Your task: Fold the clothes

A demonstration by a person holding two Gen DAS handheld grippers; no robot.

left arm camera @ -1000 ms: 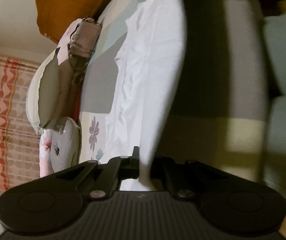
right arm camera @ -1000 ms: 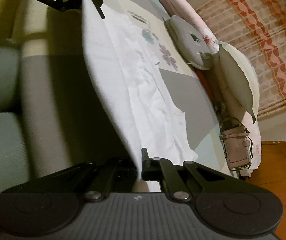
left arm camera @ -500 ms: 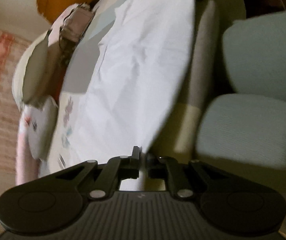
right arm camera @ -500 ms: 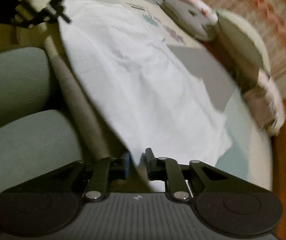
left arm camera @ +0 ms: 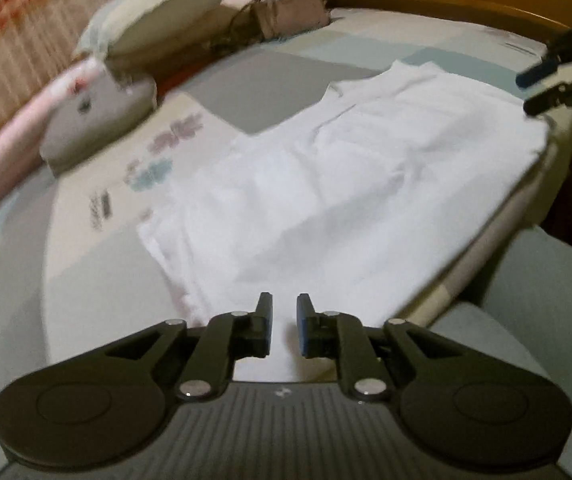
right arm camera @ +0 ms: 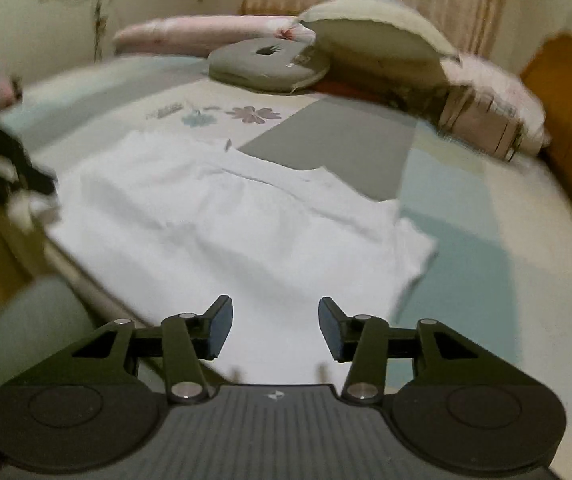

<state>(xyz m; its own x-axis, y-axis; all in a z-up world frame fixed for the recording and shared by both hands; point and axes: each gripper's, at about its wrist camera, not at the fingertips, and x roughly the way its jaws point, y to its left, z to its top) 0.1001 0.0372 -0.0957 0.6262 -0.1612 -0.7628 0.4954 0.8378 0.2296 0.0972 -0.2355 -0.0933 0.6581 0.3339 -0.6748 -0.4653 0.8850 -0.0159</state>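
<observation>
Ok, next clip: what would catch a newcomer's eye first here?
The white garment spread flat across the near side of the bed, by its edge, stands out most. Both tools hover open over its near hem: the left tool narrowly, the right tool wider. Pillows pile along the far side.

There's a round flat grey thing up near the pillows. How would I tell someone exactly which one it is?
Start at the bed with the patchwork sheet and look past the white garment to the far side. The round flat grey cushion lies there, between the long pink floral bolster and the cream pillow. It alone is disc-shaped, with a small dark mark on top.
</observation>
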